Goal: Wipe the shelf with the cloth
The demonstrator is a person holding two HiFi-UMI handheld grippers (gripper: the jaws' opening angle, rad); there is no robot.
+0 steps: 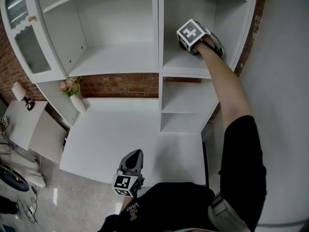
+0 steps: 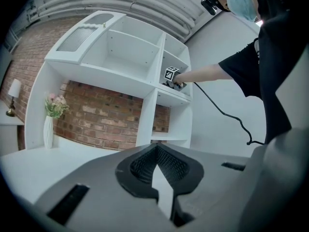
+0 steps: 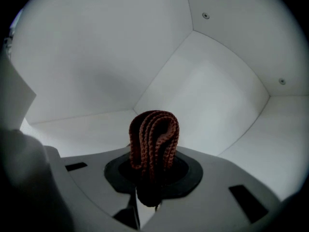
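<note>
My right gripper (image 1: 189,41) reaches into the upper right compartment of the white shelf unit (image 1: 158,42), low over that compartment's board (image 1: 179,62). In the right gripper view its jaws (image 3: 153,175) are shut on a folded brown knitted cloth (image 3: 154,139), which sticks out toward the compartment's inner corner (image 3: 193,31). The head view hides the cloth behind the marker cube. My left gripper (image 1: 135,158) hangs low over the white desk top (image 1: 125,129), near my body. Its jaws (image 2: 157,151) are shut with nothing between them. The left gripper view shows the right gripper (image 2: 171,77) inside the shelf.
A white vase of pink flowers (image 1: 75,94) stands at the desk's back left, against a brick wall (image 1: 120,85). A glass-fronted cabinet door (image 1: 24,37) is at the upper left. Smaller compartments (image 1: 186,103) sit under the right one. A black cable (image 2: 227,115) trails from the right gripper.
</note>
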